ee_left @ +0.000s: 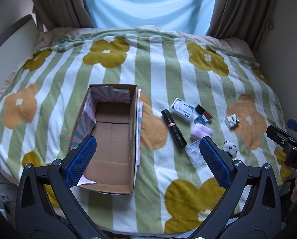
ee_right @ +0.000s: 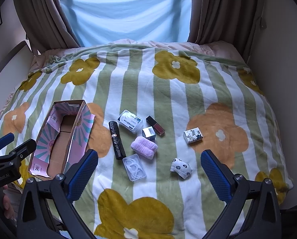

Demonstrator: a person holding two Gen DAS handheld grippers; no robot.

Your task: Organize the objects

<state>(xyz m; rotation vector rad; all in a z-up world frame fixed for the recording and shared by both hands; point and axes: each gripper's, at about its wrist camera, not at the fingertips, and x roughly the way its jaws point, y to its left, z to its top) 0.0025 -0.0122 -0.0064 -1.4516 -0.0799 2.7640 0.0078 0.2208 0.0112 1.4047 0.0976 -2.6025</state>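
Observation:
An open cardboard box (ee_left: pixel 112 135) (ee_right: pixel 58 145) lies empty on the flowered blanket. To its right lie a black roll (ee_left: pixel 174 128) (ee_right: pixel 117 139), a white floss pack (ee_left: pixel 182 109) (ee_right: pixel 130 121), a red lip gloss (ee_right: pixel 155 125), a small silver box (ee_right: pixel 149 133), a purple cloth (ee_right: pixel 144 147), a clear plastic case (ee_right: pixel 134 169), a patterned sock ball (ee_right: pixel 181 167) and a white patterned packet (ee_right: pixel 193 135). My left gripper (ee_left: pixel 148 159) is open above the box's near end. My right gripper (ee_right: pixel 148 171) is open above the clear case and sock ball.
The striped flowered blanket (ee_right: pixel 168 91) covers a bed. Brown curtains (ee_right: pixel 38 14) and a blue sheet over the window (ee_right: pixel 128 10) stand behind. A white board (ee_left: pixel 10 49) lies at the left edge.

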